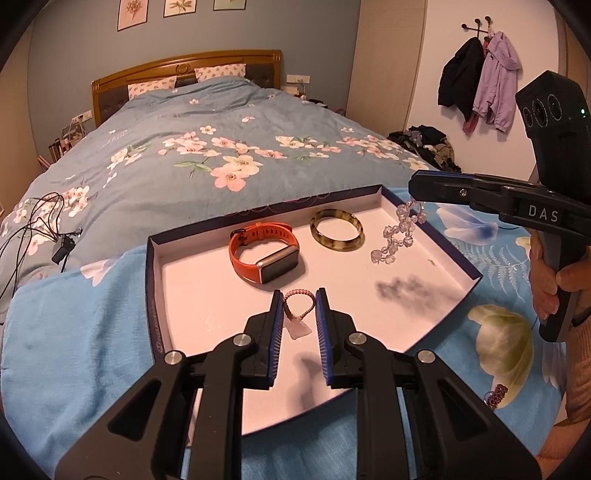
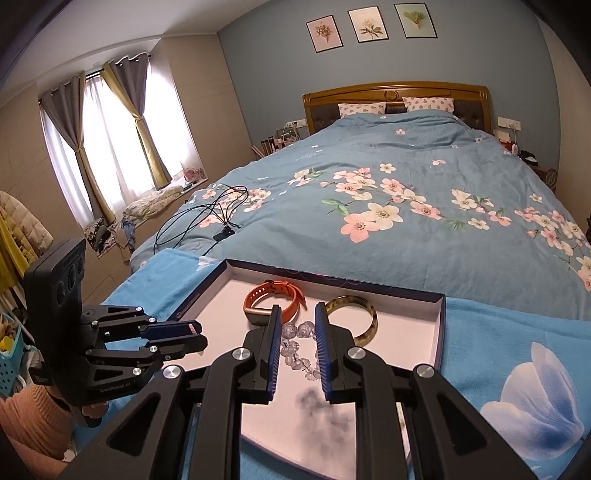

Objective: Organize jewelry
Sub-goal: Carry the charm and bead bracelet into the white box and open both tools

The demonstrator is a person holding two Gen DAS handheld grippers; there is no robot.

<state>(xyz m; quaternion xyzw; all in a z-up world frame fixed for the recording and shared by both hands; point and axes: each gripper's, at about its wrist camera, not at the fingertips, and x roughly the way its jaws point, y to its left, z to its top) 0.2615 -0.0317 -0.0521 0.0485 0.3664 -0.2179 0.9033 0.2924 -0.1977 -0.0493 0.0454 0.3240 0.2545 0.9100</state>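
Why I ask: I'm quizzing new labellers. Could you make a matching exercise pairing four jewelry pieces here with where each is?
1. orange watch
2. clear bead bracelet
3. pink braided loop
4. dark red beads

a. pinched in the left gripper
b. on the blanket, outside the box
c. hanging from the right gripper
d. lying in the box

Pairs: 1-d, 2-c, 3-a, 4-b.

It was a home bedroom. A double bed (image 2: 406, 192) with a wooden headboard (image 2: 395, 96) and a flowered blue quilt (image 1: 207, 155) filled the middle; three botanical prints (image 2: 369, 26) hung on the far wall, curtains (image 2: 110, 140) framed a window at left, and jackets (image 1: 480, 81) hung on wall hooks at right.
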